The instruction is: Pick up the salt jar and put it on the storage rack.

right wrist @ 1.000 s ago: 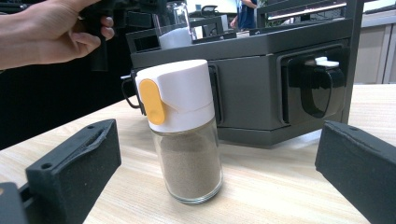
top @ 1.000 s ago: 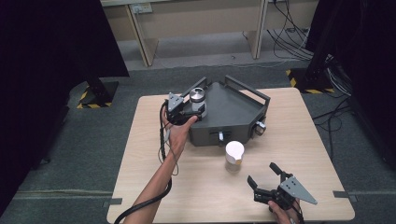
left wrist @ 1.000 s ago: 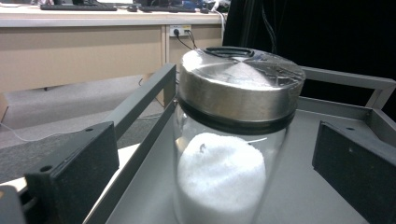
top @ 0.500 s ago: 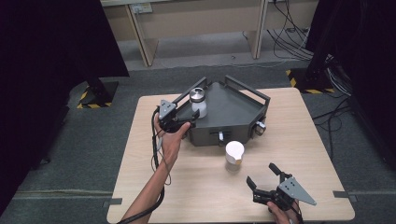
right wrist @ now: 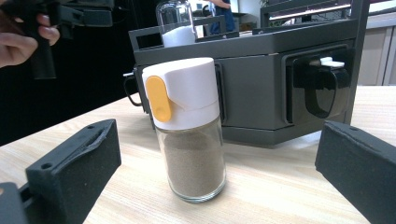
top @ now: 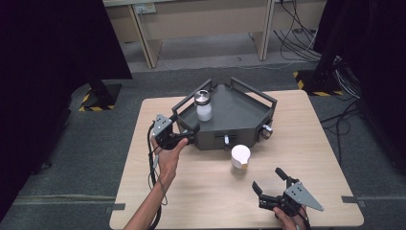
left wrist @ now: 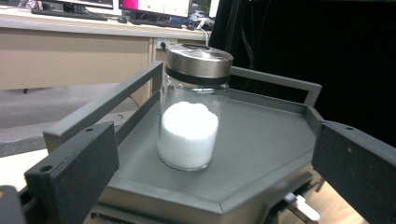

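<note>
One orange tab (right wrist: 157, 104) marks the shaker (right wrist: 185, 126) before the right claw (right wrist: 219, 179)

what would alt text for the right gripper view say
A glass shaker of brown powder, with a white cap and yellow tab, stands upright on a wooden table between two open black jaws. Behind it sits a dark grey rack holding a jar of white powder.

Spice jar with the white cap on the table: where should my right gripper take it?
Grip the glass body below the white cap, coming in level from the person's side. The spice jar stands upright and apart from the rack, and the open right gripper already faces it.
</note>
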Motion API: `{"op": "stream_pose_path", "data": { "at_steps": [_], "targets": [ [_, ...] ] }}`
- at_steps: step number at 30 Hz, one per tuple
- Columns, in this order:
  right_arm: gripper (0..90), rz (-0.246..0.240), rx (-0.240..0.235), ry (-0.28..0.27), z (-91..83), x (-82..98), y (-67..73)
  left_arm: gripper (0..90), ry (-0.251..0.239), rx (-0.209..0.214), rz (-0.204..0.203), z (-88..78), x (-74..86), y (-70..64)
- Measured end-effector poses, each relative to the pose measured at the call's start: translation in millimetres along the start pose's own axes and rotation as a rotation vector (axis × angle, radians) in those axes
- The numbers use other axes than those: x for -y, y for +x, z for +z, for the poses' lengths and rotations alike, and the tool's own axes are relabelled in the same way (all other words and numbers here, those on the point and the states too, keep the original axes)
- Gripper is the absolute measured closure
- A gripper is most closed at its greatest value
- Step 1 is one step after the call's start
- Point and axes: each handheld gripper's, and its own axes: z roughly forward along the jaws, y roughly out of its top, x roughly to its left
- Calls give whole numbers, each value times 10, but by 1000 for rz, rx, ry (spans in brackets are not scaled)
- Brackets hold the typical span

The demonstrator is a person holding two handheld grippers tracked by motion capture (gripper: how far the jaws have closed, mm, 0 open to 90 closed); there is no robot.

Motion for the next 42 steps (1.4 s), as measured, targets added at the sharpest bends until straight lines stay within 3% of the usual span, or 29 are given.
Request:
{"op": "stream_pose_path", "data": {
  "at_steps": [10, 15, 26, 29, 34, 42],
  "targets": [
    [3, -2, 1, 0, 0, 3, -1, 0, -14, 23, 4, -152, 149, -47],
    [3, -8, 1, -2, -1, 4, 4, 0, -11, 18, 24, -228, 227, -79],
    [3, -10, -1, 1, 8, 6, 28, 0, -10, 22, 28, -391, 432, -132],
    [3, -15, -1, 3, 11, 6, 32, 0, -16, 28, 37, -424, 476, -161],
    [3, -17, 1, 4, 9, 7, 39, 0, -23, 30, 96, -489, 562, -266],
    [3, -21, 1, 6, 11, 5, 48, 0, -22, 45, 114, -535, 659, -335]
  ]
}}
